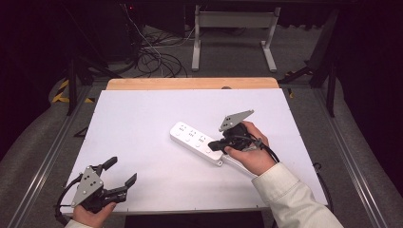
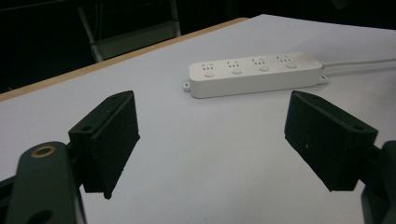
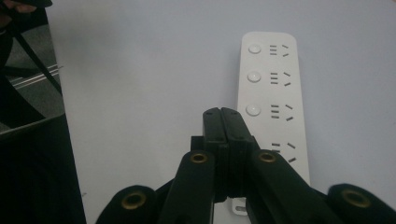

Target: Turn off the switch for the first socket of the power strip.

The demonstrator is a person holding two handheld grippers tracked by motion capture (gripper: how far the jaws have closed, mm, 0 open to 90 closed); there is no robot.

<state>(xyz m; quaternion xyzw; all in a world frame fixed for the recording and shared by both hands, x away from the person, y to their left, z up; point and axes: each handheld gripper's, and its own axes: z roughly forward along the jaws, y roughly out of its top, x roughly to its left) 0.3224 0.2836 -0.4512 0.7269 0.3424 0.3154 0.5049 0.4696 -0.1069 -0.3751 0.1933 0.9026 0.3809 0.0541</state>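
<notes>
On the white table [image 1: 142,123], right tongs [image 3: 226,116] pressed closed seemingly touch the power strip [image 1: 196,140]; left tongs [image 1: 121,172] gape empty.

The power strip [image 1: 197,142] has a smooth, white plastic casing with a slight sheen. The tabletop [image 1: 142,123] is matt white with a bare wood edge. Both grippers' jaws are matt black plastic.

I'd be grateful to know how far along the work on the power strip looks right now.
Done: nothing visibly; the white four-outlet power strip lies unplugged-into on the white table. In hand: the right tool, jaws closed, sits over its cable-end switch button. Left: the left tool waits open, apart.
</notes>
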